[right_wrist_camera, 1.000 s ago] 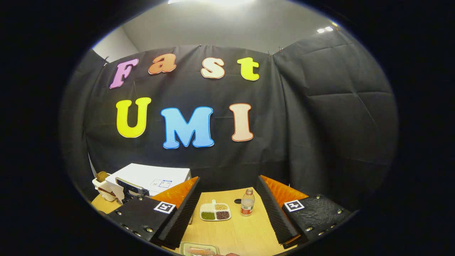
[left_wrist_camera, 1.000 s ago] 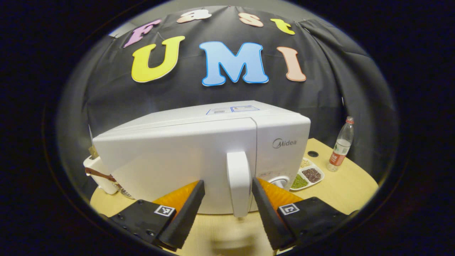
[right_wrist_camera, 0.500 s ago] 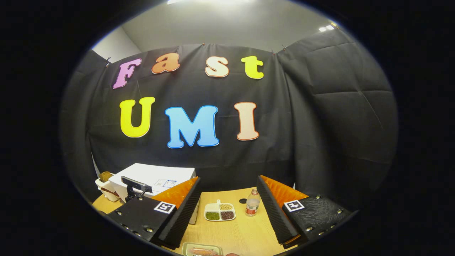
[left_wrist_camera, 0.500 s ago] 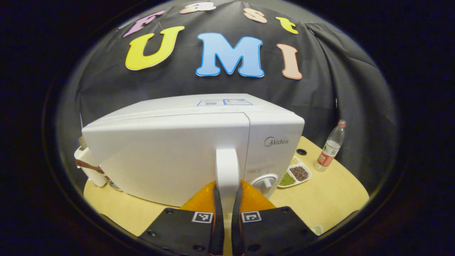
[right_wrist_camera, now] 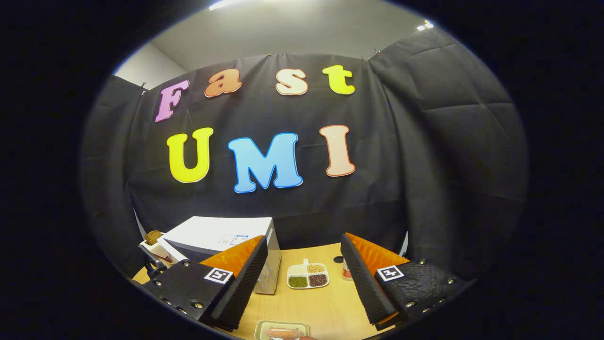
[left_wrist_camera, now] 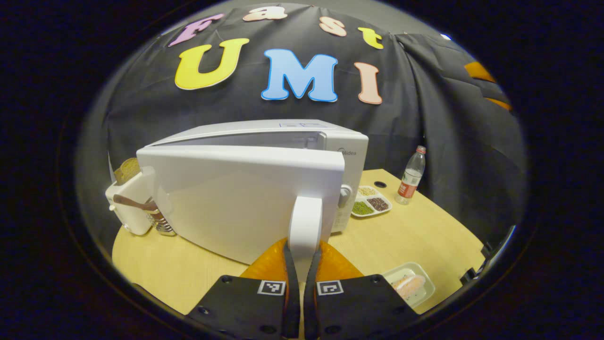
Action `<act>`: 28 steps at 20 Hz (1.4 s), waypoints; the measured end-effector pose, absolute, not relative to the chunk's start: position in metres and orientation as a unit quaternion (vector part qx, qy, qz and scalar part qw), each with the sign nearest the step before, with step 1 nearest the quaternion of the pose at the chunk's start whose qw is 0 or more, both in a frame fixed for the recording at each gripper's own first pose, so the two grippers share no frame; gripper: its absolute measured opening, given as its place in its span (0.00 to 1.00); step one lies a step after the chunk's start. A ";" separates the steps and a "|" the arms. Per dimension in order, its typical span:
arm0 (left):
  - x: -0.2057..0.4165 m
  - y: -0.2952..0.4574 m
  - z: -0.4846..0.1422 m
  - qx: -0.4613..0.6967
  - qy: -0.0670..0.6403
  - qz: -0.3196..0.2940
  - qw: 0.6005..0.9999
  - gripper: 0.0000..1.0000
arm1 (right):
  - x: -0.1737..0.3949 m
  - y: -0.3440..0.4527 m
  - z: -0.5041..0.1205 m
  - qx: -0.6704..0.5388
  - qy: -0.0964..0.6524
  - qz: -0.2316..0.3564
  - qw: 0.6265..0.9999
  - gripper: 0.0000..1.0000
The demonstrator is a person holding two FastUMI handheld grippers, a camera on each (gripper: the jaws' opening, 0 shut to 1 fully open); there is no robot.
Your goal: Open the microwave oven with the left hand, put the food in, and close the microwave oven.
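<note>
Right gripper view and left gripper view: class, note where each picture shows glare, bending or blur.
Right gripper view: bright ceiling lights glare at the top. Left gripper view: fisheye bends the microwave door and table edge; the picture is sharp, evenly lit, with no strong shadows.

Light wooden table (left_wrist_camera: 415, 236), clear plastic bottle (left_wrist_camera: 411, 175) with red label standing near the back edge, divided white dish (left_wrist_camera: 370, 201) of green, dark and pale beans beside it, white appliance (left_wrist_camera: 130, 208) at far left.

Right gripper (right_wrist_camera: 302, 278) agape above food tray (right_wrist_camera: 281, 329).
</note>
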State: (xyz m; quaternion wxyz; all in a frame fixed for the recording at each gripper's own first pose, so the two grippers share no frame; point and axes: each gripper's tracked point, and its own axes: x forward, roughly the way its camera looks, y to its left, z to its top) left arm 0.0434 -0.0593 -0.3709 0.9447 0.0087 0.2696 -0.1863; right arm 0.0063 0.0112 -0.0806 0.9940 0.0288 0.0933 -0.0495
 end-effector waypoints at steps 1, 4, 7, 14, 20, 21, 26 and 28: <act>0.034 -0.053 -0.371 0.020 0.272 -0.197 0.942 0.10 | 0.008 0.018 -0.083 0.031 0.095 -0.043 0.994 0.95; 0.004 -0.025 -0.370 0.047 0.277 -0.226 0.933 0.10 | 0.012 0.044 -0.089 0.038 0.102 -0.016 0.994 0.95; -0.024 0.010 -0.368 0.051 0.289 -0.233 0.927 0.10 | 0.016 0.068 -0.094 0.033 0.106 -0.001 0.994 0.95; -0.074 0.097 -0.367 0.058 0.310 -0.243 0.917 0.10 | 0.007 0.122 -0.142 0.010 0.151 0.068 0.986 0.95; -0.089 0.169 -0.369 0.077 0.316 -0.234 0.916 0.10 | -0.008 0.138 -0.186 0.000 0.192 0.088 0.977 0.95; -0.091 0.182 -0.370 0.083 0.316 -0.231 0.917 0.10 | -0.010 0.140 -0.191 0.002 0.200 0.086 0.976 0.95; -0.090 0.249 -0.373 0.095 0.326 -0.207 0.917 0.10 | -0.012 0.142 -0.218 -0.051 0.238 0.071 0.967 0.95; -0.088 0.273 -0.373 0.084 0.327 -0.187 0.922 0.10 | -0.015 0.145 -0.228 -0.091 0.254 0.086 0.959 0.96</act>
